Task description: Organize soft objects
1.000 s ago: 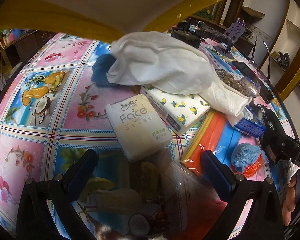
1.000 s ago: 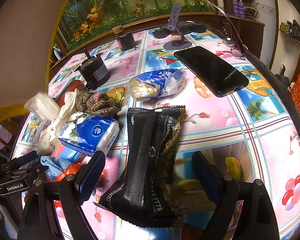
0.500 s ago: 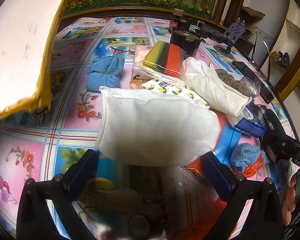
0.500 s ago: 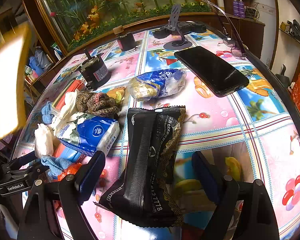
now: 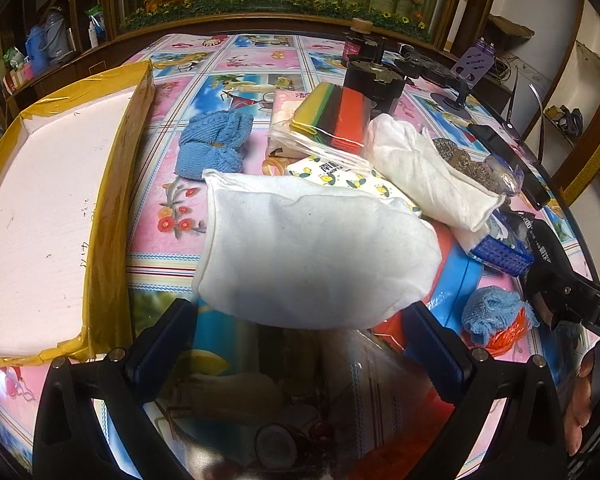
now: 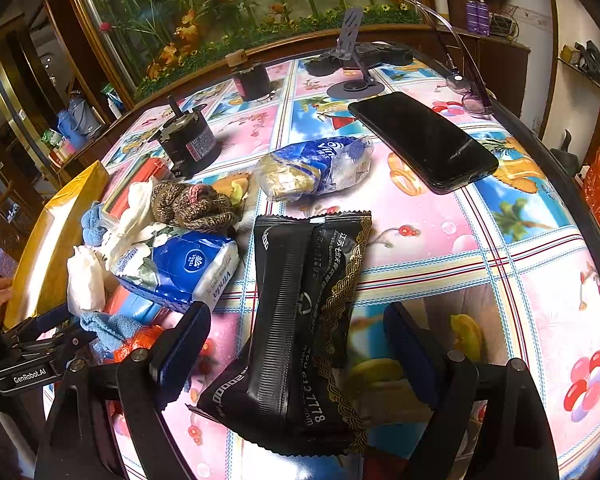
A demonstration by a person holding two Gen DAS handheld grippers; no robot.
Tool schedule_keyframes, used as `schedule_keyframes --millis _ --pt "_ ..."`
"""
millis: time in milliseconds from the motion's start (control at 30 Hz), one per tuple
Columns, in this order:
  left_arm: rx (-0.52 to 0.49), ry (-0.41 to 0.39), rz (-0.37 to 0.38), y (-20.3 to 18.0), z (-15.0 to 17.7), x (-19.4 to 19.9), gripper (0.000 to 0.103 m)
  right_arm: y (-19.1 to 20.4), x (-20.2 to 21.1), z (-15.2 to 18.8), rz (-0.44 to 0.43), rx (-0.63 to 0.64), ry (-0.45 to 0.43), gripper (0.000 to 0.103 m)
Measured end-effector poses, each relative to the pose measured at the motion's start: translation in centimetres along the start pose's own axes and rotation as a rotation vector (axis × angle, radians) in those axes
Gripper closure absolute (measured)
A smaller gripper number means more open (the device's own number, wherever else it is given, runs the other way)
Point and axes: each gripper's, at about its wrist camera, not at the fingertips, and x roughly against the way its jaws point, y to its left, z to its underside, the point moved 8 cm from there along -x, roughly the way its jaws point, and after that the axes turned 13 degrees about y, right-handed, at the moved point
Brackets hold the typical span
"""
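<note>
Both grippers gape: left (image 5: 296, 344) alone shows white pouch (image 5: 316, 256), right (image 6: 296, 352) black packet (image 6: 300, 320)

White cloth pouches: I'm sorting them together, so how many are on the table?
2. One large white pouch lies just ahead of the left tongs; a second pouch lies behind it to the right. Others may be hidden in the pile.

The left gripper (image 5: 300, 344) has black angular arms with silver screws and dark blue finger pads (image 5: 162, 340); the right gripper (image 6: 296, 346) looks alike; white "GenRobot.AI" lettering sits lower left in the right wrist view.
</note>
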Motion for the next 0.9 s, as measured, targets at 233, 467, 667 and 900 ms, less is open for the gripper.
schedule_keyframes --millis 233,467,667,900 --pt "0.000 0.000 -0.001 -0.05 -0.02 -0.01 0.000 0.02 -0.06 -0.05 0.001 0.002 0.001 0.011" --pt "0.000 0.001 -0.001 -0.10 -0.03 -0.02 0.000 0.03 -0.02 -0.03 -0.001 -0.001 -0.001 0.011" --pt "0.000 0.001 -0.001 -0.13 -0.04 -0.02 0.000 -0.19 0.11 -0.03 -0.008 -0.004 -0.004 0.011" --pt "0.000 0.001 -0.002 -0.17 -0.04 -0.02 0.000 -0.21 0.23 0.05 -0.007 -0.005 -0.005 0.011"
